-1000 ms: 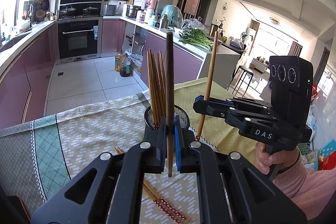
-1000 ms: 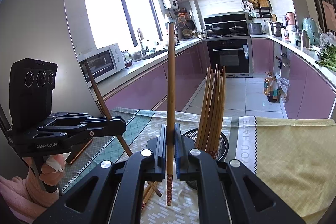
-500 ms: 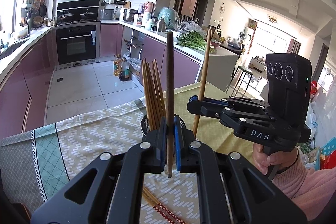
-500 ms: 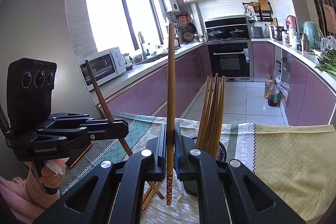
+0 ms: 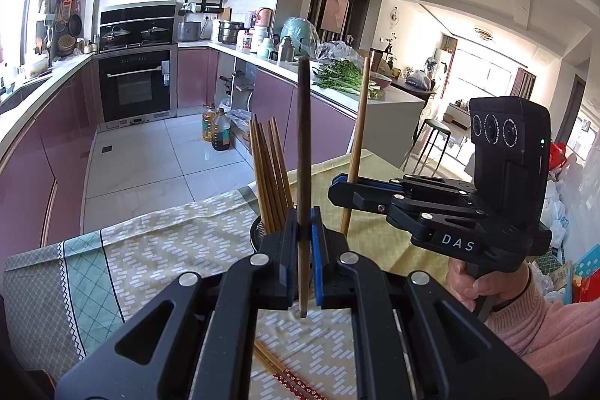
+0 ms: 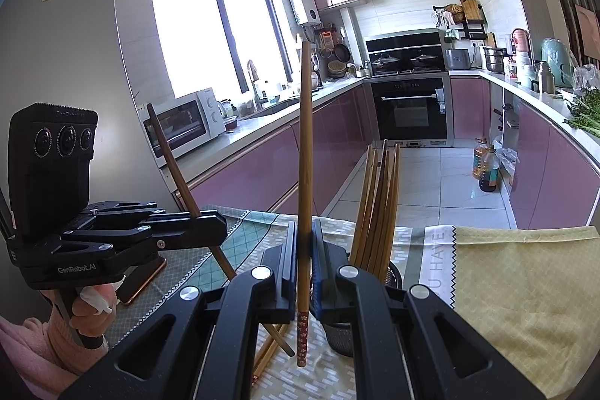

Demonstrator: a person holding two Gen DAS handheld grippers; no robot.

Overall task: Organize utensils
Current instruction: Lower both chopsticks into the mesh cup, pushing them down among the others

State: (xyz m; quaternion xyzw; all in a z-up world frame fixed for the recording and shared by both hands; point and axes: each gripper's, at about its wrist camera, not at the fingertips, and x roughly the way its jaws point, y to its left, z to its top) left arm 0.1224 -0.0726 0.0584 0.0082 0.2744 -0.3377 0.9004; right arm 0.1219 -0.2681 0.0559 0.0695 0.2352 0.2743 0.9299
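Mesh holder (image 5: 258, 235) standing on the tablecloth (image 5: 168, 242), a bundle of chopsticks (image 5: 268, 175) upright inside it. In front of the holder, more loose chopsticks (image 5: 292, 377) lying flat on the cloth. Just left of the holder, the left gripper (image 6: 221, 227) clamping a chopstick (image 6: 176, 167); just right, the right gripper (image 5: 337, 184) clamping another chopstick (image 5: 358, 137). Behind the holder, kitchen floor and oven (image 5: 137, 89).

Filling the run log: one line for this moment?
left gripper: shut on dark chopstick | right gripper: shut on light chopstick | holder: partly filled
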